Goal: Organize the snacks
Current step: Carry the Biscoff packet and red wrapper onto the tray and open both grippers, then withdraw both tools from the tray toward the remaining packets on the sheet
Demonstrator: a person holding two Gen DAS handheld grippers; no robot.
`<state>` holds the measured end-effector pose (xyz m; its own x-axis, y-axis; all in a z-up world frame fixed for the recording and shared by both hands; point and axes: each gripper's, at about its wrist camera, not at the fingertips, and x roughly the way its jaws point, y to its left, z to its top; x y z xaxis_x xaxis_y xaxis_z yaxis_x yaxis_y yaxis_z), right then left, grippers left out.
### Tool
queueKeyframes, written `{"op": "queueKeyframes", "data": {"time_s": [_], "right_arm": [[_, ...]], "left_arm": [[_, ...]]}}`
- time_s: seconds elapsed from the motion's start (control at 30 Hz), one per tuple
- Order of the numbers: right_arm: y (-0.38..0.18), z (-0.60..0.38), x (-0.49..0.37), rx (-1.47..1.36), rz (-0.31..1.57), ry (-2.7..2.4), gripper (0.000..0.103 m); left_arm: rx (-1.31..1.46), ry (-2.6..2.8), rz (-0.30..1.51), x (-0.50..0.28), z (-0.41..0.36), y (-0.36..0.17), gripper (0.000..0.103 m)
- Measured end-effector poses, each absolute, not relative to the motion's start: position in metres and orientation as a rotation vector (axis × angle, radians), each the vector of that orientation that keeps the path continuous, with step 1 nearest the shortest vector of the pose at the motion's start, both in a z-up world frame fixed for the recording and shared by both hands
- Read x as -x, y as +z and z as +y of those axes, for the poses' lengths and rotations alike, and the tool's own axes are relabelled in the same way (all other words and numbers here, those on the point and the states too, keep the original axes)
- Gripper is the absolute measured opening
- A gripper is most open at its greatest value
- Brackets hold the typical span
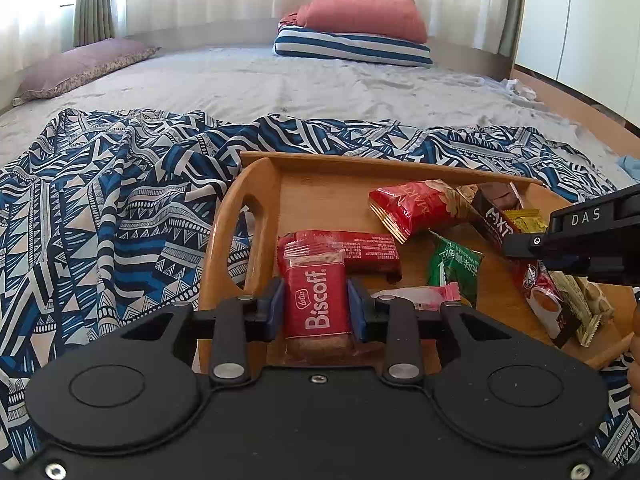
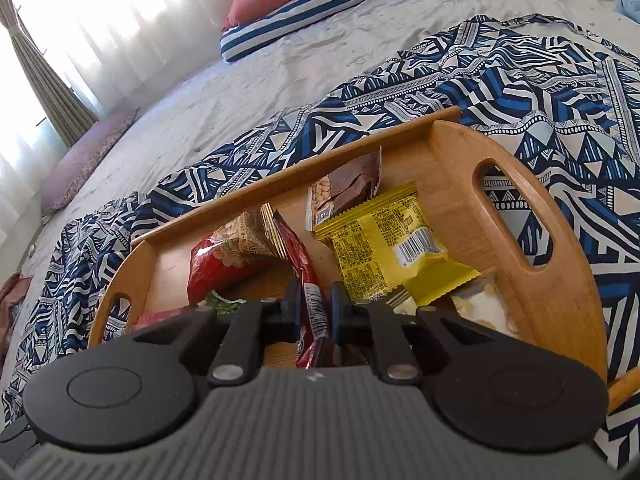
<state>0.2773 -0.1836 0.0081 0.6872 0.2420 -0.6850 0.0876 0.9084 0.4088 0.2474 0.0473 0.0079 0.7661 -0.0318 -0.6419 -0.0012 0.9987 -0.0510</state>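
Left fingers [image 1: 276, 312] grasping Biscoff packet [image 1: 316, 304], right fingers [image 2: 294, 308] red sachet [image 2: 314, 308], over bed's patterned cloth [image 1: 120, 208].

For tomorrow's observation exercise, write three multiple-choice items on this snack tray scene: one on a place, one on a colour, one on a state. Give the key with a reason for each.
1. Where does the wooden tray rest?
A. on a patterned blue and white cloth
B. on a bare floor
C. on a desk

2. What colour is the Biscoff packet?
A. green
B. red
C. yellow

3. What is the right gripper doing?
A. hanging open above the tray
B. shut on a yellow packet
C. shut on a thin red sachet

Key: 1 A, the cloth spreads under the tray. 2 B, its wrapper is red with white lettering. 3 C, the fingers press the sachet from both sides.
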Motion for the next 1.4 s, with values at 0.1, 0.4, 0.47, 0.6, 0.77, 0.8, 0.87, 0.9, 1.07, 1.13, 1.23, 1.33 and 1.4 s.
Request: {"op": "queueKeyframes", "data": {"time_s": [0.1,0.4,0.47,0.6,0.77,0.8,0.87,0.9,1.07,1.13,1.23,1.33,1.4], "right_arm": [[0.008,-0.184,-0.277,-0.434,0.815,0.09,0.017],[0.009,-0.183,-0.277,-0.435,0.815,0.096,0.023],[0.01,-0.183,-0.276,-0.434,0.812,0.101,0.03],[0.015,-0.183,-0.272,-0.426,0.798,0.12,0.031],[0.027,-0.182,-0.264,-0.392,0.779,0.138,0.041],[0.03,-0.181,-0.261,-0.375,0.772,0.145,0.046],[0.036,-0.18,-0.253,-0.341,0.761,0.159,0.054],[0.039,-0.18,-0.248,-0.318,0.753,0.169,0.055],[0.051,-0.178,-0.218,-0.214,0.714,0.21,0.063],[0.054,-0.18,-0.204,-0.186,0.7,0.226,0.065],[0.056,-0.182,-0.181,-0.152,0.679,0.244,0.07],[0.056,-0.186,-0.159,-0.122,0.655,0.259,0.075],[0.056,-0.187,-0.144,-0.098,0.639,0.27,0.08]], "left_arm": [[0.048,-0.018,0.697,-0.248,0.047,0.008,0.032],[0.026,-0.01,0.689,-0.245,0.045,0.009,0.04],[0.013,-0.008,0.676,-0.242,0.044,0.012,0.05],[0.016,-0.019,0.66,-0.237,0.045,0.02,0.071],[-0.001,-0.035,0.646,-0.225,0.043,0.03,0.081],[-0.006,-0.035,0.642,-0.222,0.043,0.032,0.084],[-0.013,-0.037,0.632,-0.216,0.042,0.035,0.087],[-0.014,-0.043,0.631,-0.212,0.042,0.037,0.088],[-0.02,-0.079,0.627,-0.192,0.039,0.043,0.093],[-0.028,-0.098,0.623,-0.182,0.037,0.045,0.095],[-0.039,-0.119,0.622,-0.17,0.034,0.047,0.097],[-0.035,-0.141,0.632,-0.159,0.031,0.047,0.099],[-0.041,-0.154,0.636,-0.152,0.027,0.047,0.1]]}}
